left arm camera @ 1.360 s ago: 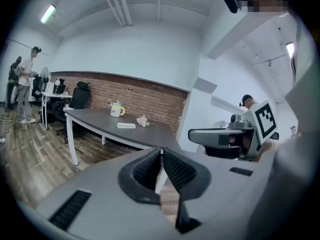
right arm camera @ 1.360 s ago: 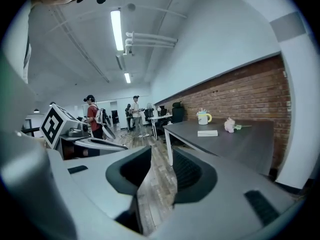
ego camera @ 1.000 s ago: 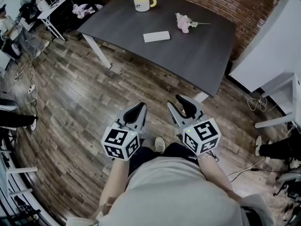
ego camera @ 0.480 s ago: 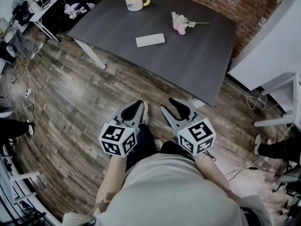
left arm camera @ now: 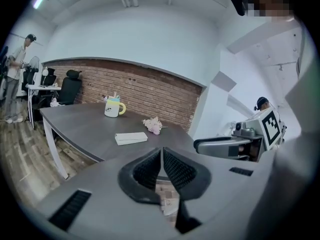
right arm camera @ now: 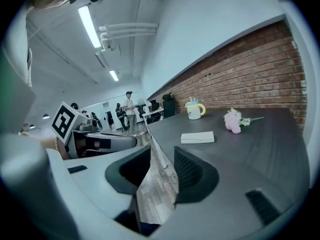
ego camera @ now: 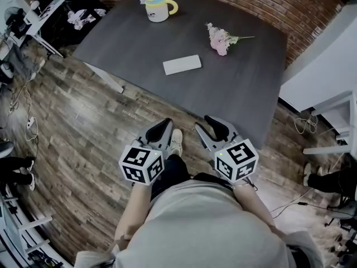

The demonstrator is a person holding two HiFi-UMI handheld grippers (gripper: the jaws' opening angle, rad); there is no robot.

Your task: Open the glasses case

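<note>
The glasses case (ego camera: 182, 65) is a flat white oblong lying shut on the dark table (ego camera: 251, 88); it also shows as the case (left arm camera: 131, 138) and the case (right arm camera: 197, 137). Both grippers hang over the wooden floor, short of the table's near edge and well apart from the case. My left gripper (ego camera: 165, 123) has its fingertips together and holds nothing, as the left gripper (left arm camera: 161, 151) shows. My right gripper (ego camera: 205, 123) is open, its jaws closing a little, with only floor seen between them in the right gripper view (right arm camera: 162, 156).
A white mug (ego camera: 157, 8) with a yellow handle stands at the table's far side. A pink flower (ego camera: 220, 39) lies to the right of the case. Desks and chairs (ego camera: 33, 15) crowd the far left, a white cabinet (ego camera: 334, 121) the right. People stand in the background.
Both grippers and I have moved forward toward the table, whose near edge now lies just ahead of the jaws. Neither gripper's jaws have visibly changed.
</note>
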